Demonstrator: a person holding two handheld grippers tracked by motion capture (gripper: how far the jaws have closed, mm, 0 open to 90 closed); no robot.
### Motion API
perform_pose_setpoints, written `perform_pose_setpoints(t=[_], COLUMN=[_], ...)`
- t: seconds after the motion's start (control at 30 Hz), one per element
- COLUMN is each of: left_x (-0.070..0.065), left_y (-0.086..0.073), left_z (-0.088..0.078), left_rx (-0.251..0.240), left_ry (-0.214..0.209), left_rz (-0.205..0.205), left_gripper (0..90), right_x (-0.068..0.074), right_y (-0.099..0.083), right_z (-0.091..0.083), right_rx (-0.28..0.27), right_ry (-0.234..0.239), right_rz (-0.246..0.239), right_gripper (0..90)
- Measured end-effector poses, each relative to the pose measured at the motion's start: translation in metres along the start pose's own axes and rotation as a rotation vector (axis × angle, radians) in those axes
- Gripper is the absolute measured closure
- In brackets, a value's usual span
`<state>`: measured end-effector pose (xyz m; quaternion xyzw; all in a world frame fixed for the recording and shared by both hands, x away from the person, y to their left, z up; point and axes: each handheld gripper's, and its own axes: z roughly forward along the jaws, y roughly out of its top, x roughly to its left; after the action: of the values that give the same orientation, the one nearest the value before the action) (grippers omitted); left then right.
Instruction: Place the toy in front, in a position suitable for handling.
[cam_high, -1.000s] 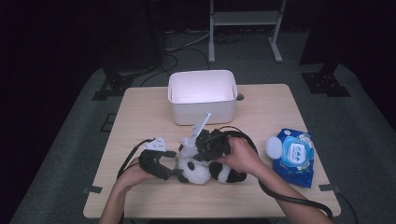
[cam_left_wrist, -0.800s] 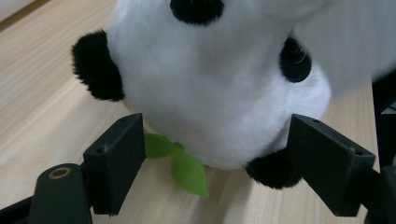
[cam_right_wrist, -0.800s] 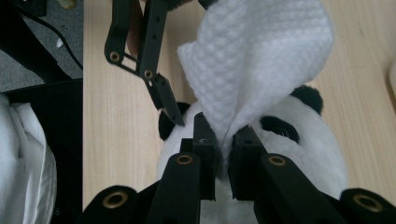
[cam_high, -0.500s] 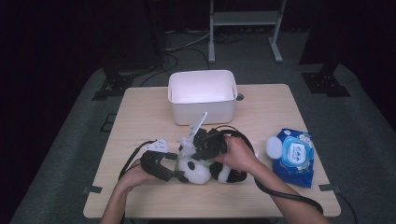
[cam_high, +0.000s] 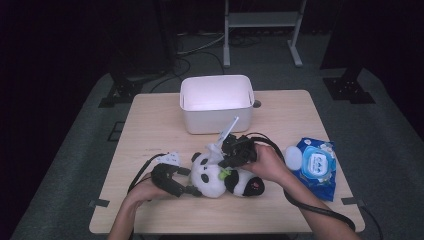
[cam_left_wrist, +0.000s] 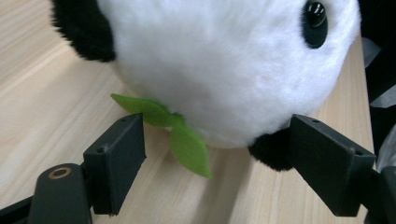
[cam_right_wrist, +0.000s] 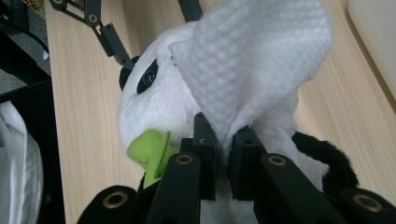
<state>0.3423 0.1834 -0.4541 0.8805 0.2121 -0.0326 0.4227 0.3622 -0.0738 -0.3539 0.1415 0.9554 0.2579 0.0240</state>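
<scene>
Your right hand-held gripper (cam_right_wrist: 223, 154) pinches the white wipe (cam_right_wrist: 254, 60) just above the panda's (cam_high: 220, 175) head – the left hand-held gripper (cam_left_wrist: 219, 163), spread, brackets it on the desk (cam_high: 150, 130)

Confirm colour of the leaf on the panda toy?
Bright green leaf; the left gripper view shows it best.

You have a white tub (cam_high: 216, 102) standing at twelve o'clock on the bench (cam_high: 150, 125), close to the far edge. At three o'clock lies a blue wipes pack (cam_high: 316, 167) with a white lid, near the right edge. A white round object (cam_high: 293, 157) sits just beside it, on its nine o'clock side.
</scene>
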Motion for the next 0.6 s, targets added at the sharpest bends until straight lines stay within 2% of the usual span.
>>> perform_pose_setpoints(t=[0.13, 0.27, 0.4, 0.6], left_x=[0.001, 0.001, 0.000, 0.001], left_y=[0.000, 0.000, 0.001, 0.000], left_z=[0.001, 0.002, 0.002, 0.002], left_rx=[-0.021, -0.020, -0.026, -0.029], left_ry=[-0.011, -0.009, -0.017, -0.018], left_rz=[-0.007, -0.005, -0.005, -0.004], left_gripper=[18.8, 18.8, 18.8, 18.8], right_x=[-0.001, -0.004, -0.008, -0.016], right_y=[0.008, 0.018, 0.030, 0.051], right_z=[0.002, 0.005, 0.007, 0.026], right_rx=[0.002, 0.001, -0.020, 0.009], right_ry=[-0.001, -0.003, 0.013, 0.025], right_rz=[-0.006, -0.020, -0.010, -0.014], right_gripper=[82.1, 82.2, 82.2, 82.2])
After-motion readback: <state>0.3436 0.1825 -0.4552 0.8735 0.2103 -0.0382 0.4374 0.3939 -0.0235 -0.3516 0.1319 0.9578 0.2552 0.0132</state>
